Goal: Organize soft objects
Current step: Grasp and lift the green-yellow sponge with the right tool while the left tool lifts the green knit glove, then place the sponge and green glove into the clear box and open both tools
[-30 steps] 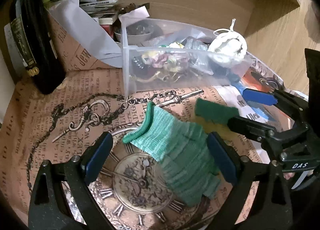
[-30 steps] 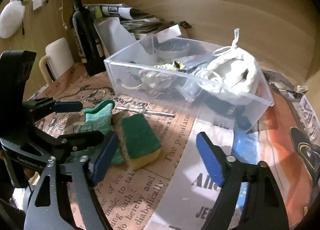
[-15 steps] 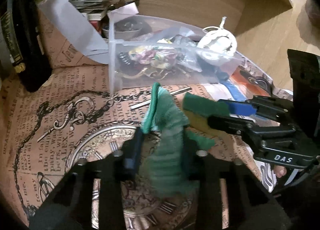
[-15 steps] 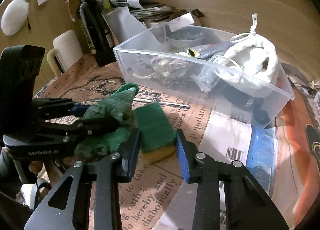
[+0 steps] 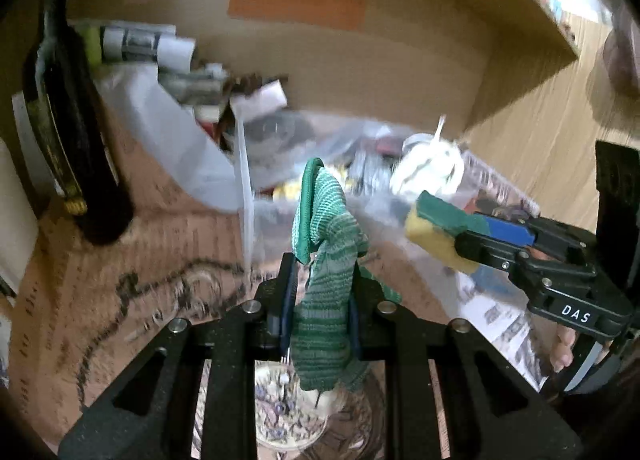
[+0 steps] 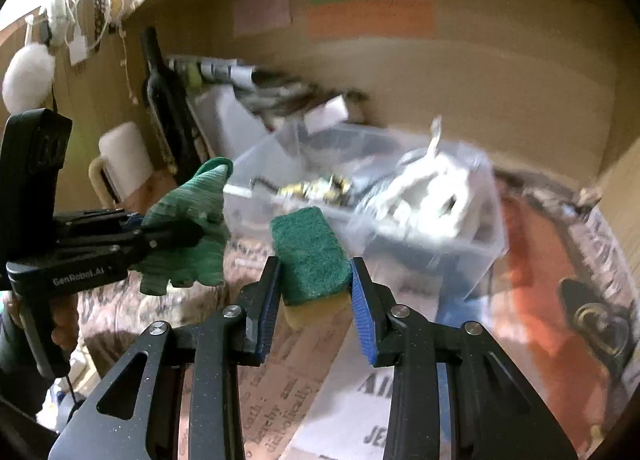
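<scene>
My left gripper (image 5: 320, 284) is shut on a green knit glove (image 5: 326, 260) and holds it in the air above the table; it also shows in the right wrist view (image 6: 188, 228). My right gripper (image 6: 314, 284) is shut on a green and yellow sponge (image 6: 310, 254), lifted off the table; it shows in the left wrist view (image 5: 438, 222) at the right. A clear plastic bin (image 6: 404, 200) full of small items and a white pouch (image 6: 432, 192) stands just beyond both grippers.
A dark bottle (image 5: 70, 132) stands at the left by a white cup (image 6: 120, 160). Papers and a plastic bag (image 5: 172, 132) lie behind the bin. A wooden back wall (image 6: 460, 80) closes the far side. The printed tablecloth (image 5: 100, 280) covers the table.
Both grippers have shut, the left on the glove and the right on the sponge, and both have lifted their objects off the table toward the bin.
</scene>
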`<action>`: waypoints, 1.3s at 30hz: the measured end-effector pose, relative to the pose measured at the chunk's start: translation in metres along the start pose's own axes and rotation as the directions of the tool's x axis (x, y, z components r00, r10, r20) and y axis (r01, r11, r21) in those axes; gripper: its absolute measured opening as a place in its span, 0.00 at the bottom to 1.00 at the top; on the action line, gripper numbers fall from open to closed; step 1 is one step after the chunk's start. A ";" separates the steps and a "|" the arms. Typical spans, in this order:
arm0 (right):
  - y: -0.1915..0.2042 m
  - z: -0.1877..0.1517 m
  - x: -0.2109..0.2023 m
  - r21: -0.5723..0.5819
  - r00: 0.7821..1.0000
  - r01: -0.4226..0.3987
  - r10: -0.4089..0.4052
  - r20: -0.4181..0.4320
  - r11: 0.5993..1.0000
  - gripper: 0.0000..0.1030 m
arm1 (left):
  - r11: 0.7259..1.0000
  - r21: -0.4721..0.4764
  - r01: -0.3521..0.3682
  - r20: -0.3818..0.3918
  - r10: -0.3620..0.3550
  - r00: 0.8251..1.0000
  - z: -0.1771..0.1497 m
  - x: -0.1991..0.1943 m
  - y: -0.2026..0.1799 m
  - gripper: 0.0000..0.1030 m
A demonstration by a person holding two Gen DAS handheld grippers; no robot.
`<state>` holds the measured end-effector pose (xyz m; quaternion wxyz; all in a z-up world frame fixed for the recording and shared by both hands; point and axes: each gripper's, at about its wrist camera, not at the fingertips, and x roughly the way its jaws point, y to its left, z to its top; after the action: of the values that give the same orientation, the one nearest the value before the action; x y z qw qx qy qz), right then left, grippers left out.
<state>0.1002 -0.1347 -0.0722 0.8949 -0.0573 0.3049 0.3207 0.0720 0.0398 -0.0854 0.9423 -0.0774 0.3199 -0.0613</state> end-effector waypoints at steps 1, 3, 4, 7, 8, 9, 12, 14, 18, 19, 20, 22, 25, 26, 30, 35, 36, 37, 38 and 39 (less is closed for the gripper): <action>-0.001 0.004 -0.004 -0.004 1.000 0.008 -0.008 0.018 1.000 0.30 | 1.000 -0.002 -0.001 0.021 0.001 1.000 0.005 -0.004 -0.001 0.21; -0.003 0.011 -0.012 -0.008 0.998 0.024 -0.024 0.050 1.000 0.30 | 1.000 -0.001 -0.005 0.058 0.005 0.998 0.013 -0.010 -0.003 0.21; -0.005 0.015 -0.016 -0.008 0.997 0.032 -0.032 0.067 0.999 0.30 | 1.000 0.000 -0.005 0.076 0.005 0.997 0.018 -0.013 -0.004 0.21; -0.009 0.027 -0.023 -0.003 0.992 0.050 -0.049 0.115 0.999 0.30 | 1.000 0.004 -0.008 0.119 0.007 0.993 0.032 -0.019 -0.007 0.21; -0.010 0.031 -0.025 -0.001 0.990 0.055 -0.055 0.131 0.998 0.30 | 1.000 0.005 -0.009 0.132 0.008 0.991 0.036 -0.021 -0.008 0.21; -0.010 0.034 -0.027 0.000 0.988 0.060 -0.059 0.145 0.998 0.30 | 1.000 0.005 -0.010 0.146 0.009 0.989 0.041 -0.022 -0.008 0.21; -0.010 0.043 -0.027 -0.004 0.981 0.072 -0.070 0.179 0.997 0.30 | 1.000 0.006 -0.023 0.180 0.021 0.983 0.053 -0.024 -0.008 0.21; -0.009 0.048 -0.025 -0.007 0.979 0.078 -0.075 0.188 0.997 0.30 | 1.000 0.007 -0.029 0.192 0.027 0.981 0.061 -0.022 -0.009 0.21; -0.008 0.053 -0.011 -0.002 0.976 0.102 -0.100 0.193 0.995 0.30 | 0.999 0.011 -0.047 0.194 0.044 0.980 0.073 -0.010 -0.010 0.21; -0.010 0.052 -0.008 0.001 0.977 0.105 -0.103 0.188 0.994 0.30 | 0.999 0.012 -0.051 0.188 0.048 0.981 0.076 -0.005 -0.010 0.21; -0.011 0.053 -0.004 0.007 0.977 0.109 -0.108 0.183 0.994 0.30 | 0.998 0.013 -0.058 0.183 0.054 0.982 0.078 0.000 -0.009 0.21; -0.014 0.051 0.008 0.023 0.980 0.109 -0.111 0.164 0.994 0.30 | 0.997 0.015 -0.070 0.167 0.067 0.984 0.080 0.011 -0.008 0.21; -0.019 0.049 0.024 0.035 0.986 0.111 -0.114 0.122 0.993 0.30 | 0.998 0.009 -0.063 0.130 0.061 0.990 0.080 0.030 -0.006 0.21; -0.020 0.048 0.029 0.035 0.987 0.114 -0.117 0.106 0.993 0.30 | 0.998 0.010 -0.062 0.117 0.060 0.991 0.079 0.036 -0.005 0.21; -0.022 0.044 0.045 0.029 0.990 0.126 -0.127 0.060 0.992 0.30 | 0.999 0.011 -0.052 0.045 0.051 0.998 0.077 0.065 -0.002 0.21; -0.023 0.039 0.060 0.015 0.989 0.145 -0.145 0.008 0.989 0.30 | 0.999 0.014 -0.043 -0.018 0.043 0.999 0.072 0.088 -0.002 0.21; -0.024 0.039 0.063 0.012 0.989 0.146 -0.146 -0.001 0.989 0.31 | 0.999 0.014 -0.040 -0.025 0.040 0.999 0.072 0.090 -0.001 0.22; -0.024 0.037 0.065 0.011 0.989 0.144 -0.144 -0.012 0.989 0.32 | 0.999 0.010 -0.035 -0.032 0.035 0.999 0.072 0.091 -0.001 0.24; -0.025 0.036 0.068 0.011 0.990 0.141 -0.141 -0.022 0.990 0.32 | 0.999 0.006 -0.032 -0.037 0.032 0.999 0.072 0.092 0.000 0.30; -0.025 0.036 0.069 0.010 0.989 0.143 -0.143 -0.026 0.990 0.32 | 1.000 -0.002 -0.031 -0.042 0.031 0.999 0.072 0.093 0.001 0.33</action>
<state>0.1750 -0.1065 -0.0857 0.9121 -0.0777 0.3132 0.2530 0.1895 0.0335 -0.0842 0.9361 -0.0725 0.3408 -0.0480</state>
